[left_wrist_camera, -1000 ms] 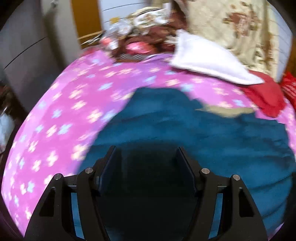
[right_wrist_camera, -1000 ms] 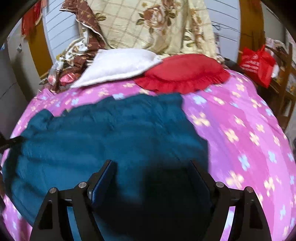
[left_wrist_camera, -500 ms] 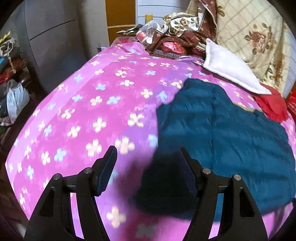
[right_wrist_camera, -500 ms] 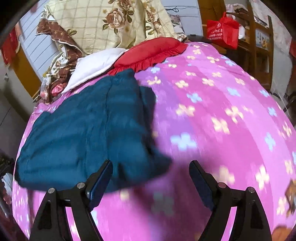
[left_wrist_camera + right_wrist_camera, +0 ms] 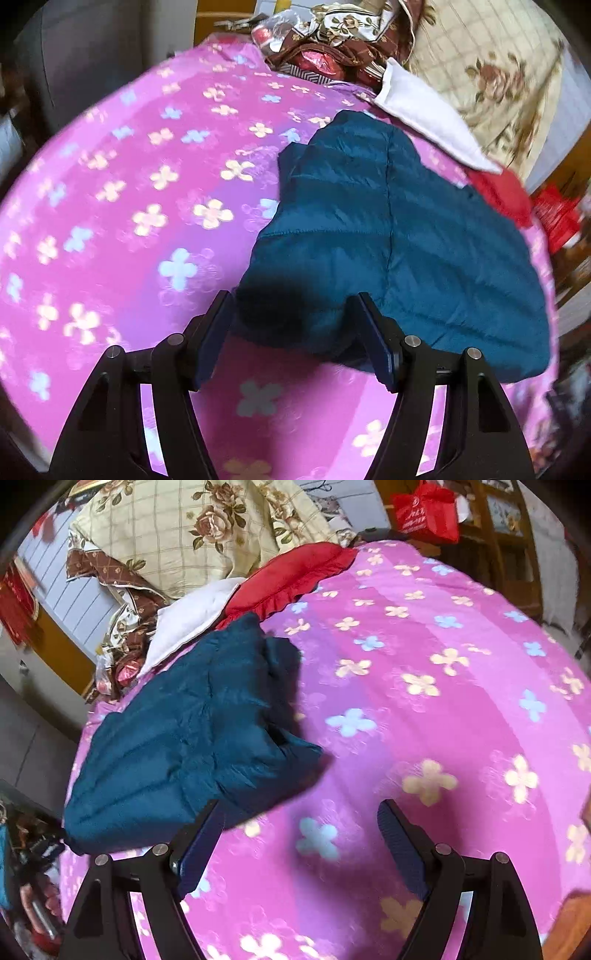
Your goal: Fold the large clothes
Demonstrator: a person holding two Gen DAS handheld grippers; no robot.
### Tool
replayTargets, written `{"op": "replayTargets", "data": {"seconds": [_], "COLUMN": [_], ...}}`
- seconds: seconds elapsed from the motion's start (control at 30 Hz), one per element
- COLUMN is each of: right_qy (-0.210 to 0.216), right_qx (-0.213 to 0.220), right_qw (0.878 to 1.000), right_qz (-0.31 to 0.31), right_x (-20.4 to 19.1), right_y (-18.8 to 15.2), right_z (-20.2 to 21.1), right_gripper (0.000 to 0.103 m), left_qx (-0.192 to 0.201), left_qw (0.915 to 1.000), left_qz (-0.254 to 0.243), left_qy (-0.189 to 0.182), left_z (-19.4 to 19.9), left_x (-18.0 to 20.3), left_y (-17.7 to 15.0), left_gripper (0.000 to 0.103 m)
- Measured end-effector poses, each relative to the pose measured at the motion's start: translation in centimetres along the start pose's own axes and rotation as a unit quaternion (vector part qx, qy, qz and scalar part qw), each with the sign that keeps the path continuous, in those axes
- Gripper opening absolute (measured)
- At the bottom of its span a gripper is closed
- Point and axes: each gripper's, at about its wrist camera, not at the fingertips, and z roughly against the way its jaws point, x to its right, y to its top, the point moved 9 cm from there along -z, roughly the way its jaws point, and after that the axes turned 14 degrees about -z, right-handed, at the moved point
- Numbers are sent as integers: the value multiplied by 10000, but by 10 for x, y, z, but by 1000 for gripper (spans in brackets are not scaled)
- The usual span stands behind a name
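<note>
The teal quilted puffer jacket (image 5: 399, 229) lies on the pink floral bedspread (image 5: 147, 206), its far end touching the white pillow (image 5: 424, 110) and the red frilled cushion (image 5: 291, 579). It already looks folded lengthwise into a thick, layered slab with stitched channels and a slight sheen; a crosswise fold probably remains. The left gripper (image 5: 293, 338) is spread wide just over the jacket's near corner, holding nothing. The right gripper (image 5: 301, 845) gapes empty above bare bedspread beside the jacket.
</note>
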Motion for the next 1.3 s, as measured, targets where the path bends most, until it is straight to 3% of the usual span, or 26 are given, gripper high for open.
{"op": "replayTargets", "data": {"seconds": [0.13,0.23,0.37,0.43,0.5,0.6,0.67,0.7,0.77,0.87,1.0,1.07,1.13,1.23,1.3], "right_qy": [301,494,747,1030,1176,1139,1228,1267,1392,1538,1496,1264,1252,1045,900], "right_qx": [-232,-517,-999,-1216,-1180,-1126,-1260,-1277,-1257,-1120,-772,-732,-824,-700,-501], "right_qw": [9991,9969,9916,9864,9850,9866,9842,9835,9821,9817,9857,9892,9883,9911,9933], "right_qz": [-172,-337,-333,-410,-440,-309,-219,-206,-158,-22,-71,-153,-278,-433,-530], "right_x": [-14,-22,-39,-49,-59,-70,-79,-81,-86,-88,-71,-56,-49,-45,-40], "right_y": [19,30,40,42,49,54,52,52,54,58,67,69,70,75,80], "right_z": [-30,-58,-105,-124,-133,-142,-147,-147,-138,-116,-95,-101,-108,-106,-96], "right_gripper": [83,83,83,85,92,92,72,68,48,40,39,42,47,58,59], "left_qx": [58,206,161,-69,-365,-437,-434,-390,-307,-203,-162,-248,-201,-248,-145], "left_qw": [9972,9886,9849,9826,9825,9808,9811,9831,9862,9867,9843,9876,9910,9928,9919], "left_qz": [503,844,624,341,213,326,176,73,-121,-396,-708,-951,-1074,-754,-514], "left_qy": [-544,-1227,-1604,-1823,-1811,-1871,-1877,-1789,-1622,-1563,-1607,-1222,-775,-899,-1156], "left_z": [-17,-27,-47,-67,-89,-101,-99,-97,-88,-74,-69,-80,-88,-84,-69], "left_x": [-9,-10,-1,9,12,18,31,36,47,65,95,102,100,85,72], "left_y": [14,29,44,48,47,50,51,52,56,64,65,59,56,52,52], "left_gripper": [69,72,78,84,97,102,97,91,73,69,69,70,78,78,78]}}
